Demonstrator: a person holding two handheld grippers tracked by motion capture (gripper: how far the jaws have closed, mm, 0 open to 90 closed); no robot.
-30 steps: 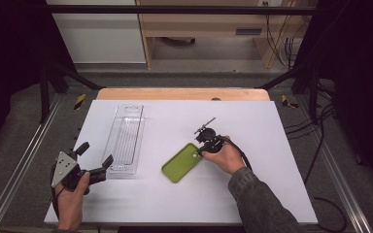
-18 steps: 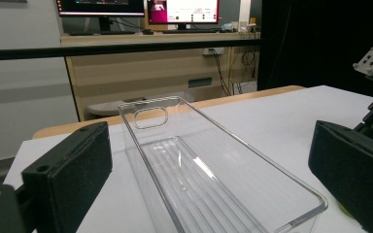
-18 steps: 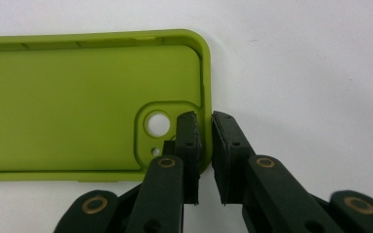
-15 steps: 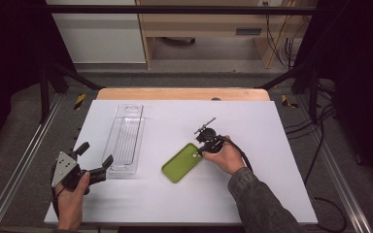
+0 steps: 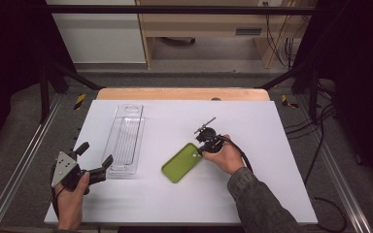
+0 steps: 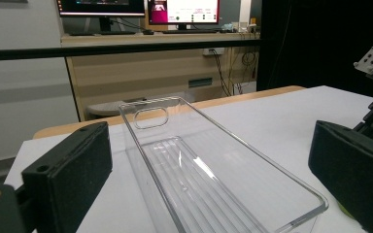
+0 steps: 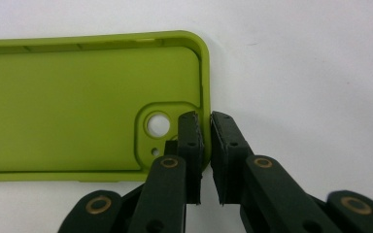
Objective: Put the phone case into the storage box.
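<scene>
At the left of the table [image 5: 281, 160], the left gripper [image 5: 95, 161] sits in the person's left hand [image 5: 70, 201] near the front edge, its jaws spread wide with nothing between them. In the left gripper view those jaws stand either side of the near end of a clear plastic tray [image 6: 213, 179], apart from its walls. From the high view the clear plastic tray [image 5: 125, 138] lies lengthwise on the white surface, with its hang-hole end pointing to the far edge.

Further right, near the middle of the table, a green phone case [image 5: 182, 162] lies flat with its open side up, set at a slant. The right gripper [image 5: 203, 149], held in the right hand [image 5: 226, 156], meets the case at its upper right corner. In the right gripper view the jaws have just been closing and now pinch the rim of the green phone case [image 7: 77, 97] at the corner beside the camera cutout, one jaw inside the wall and the other outside it.
</scene>
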